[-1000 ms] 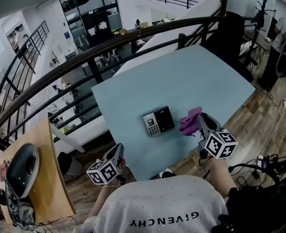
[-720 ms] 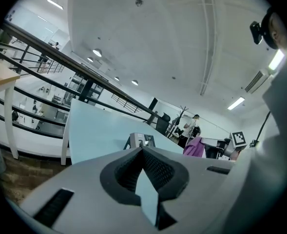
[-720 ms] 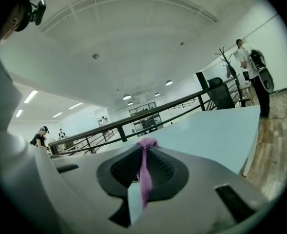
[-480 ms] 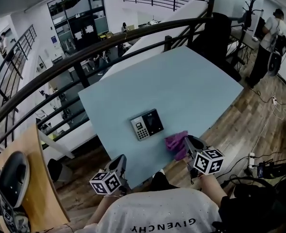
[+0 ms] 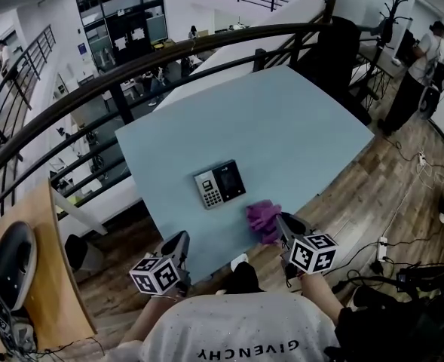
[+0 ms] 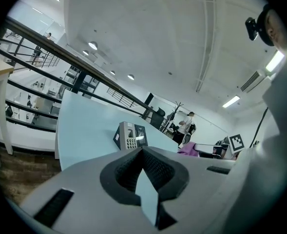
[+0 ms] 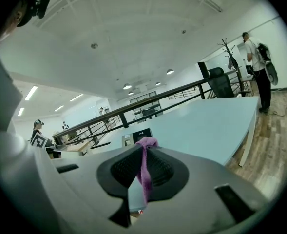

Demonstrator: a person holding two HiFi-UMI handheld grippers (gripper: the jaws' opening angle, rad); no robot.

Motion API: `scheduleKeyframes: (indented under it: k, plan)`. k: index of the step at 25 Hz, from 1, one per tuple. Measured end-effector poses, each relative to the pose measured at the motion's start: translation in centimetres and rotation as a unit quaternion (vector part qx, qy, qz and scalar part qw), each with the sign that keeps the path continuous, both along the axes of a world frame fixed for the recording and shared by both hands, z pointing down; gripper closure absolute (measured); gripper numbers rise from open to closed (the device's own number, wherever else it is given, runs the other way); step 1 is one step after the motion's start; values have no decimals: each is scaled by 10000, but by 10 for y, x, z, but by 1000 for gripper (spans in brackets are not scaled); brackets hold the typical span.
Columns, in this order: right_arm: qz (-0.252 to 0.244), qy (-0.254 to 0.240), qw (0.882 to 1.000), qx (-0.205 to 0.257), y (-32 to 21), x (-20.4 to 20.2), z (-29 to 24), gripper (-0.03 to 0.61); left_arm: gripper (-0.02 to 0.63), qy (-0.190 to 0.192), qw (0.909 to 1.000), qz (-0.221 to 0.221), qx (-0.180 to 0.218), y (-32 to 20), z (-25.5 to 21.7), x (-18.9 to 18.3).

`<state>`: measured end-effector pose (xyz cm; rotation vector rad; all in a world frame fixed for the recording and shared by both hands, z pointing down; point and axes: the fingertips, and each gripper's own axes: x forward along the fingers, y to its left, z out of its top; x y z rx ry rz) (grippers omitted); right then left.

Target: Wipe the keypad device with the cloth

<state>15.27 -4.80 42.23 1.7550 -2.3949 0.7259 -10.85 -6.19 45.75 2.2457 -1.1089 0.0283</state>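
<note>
While right tongs (image 5: 280, 227), clamped on cloth (image 5: 260, 219), drew back from keypad device (image 5: 219, 184), cloth ended just beside device, not touching. Left tongs (image 5: 179, 242) closed, empty. Wiping judged paused or finished.

Head camera looks steeply down from above the table (image 5: 297, 119), with the keypad device (image 5: 219, 184) dead centre. Both gripper views sit low at the near edge, looking across the tabletop along their own jaws, and both catch that same device mid-frame, further off.
</note>
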Motion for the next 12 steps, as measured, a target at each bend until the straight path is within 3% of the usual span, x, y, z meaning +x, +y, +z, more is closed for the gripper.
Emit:
scheduleKeyframes:
  k: [12]
  plan:
    - [-46,25,10000,-67,15,5,4,551,609,-33,10000,-2,7,20,-10,2]
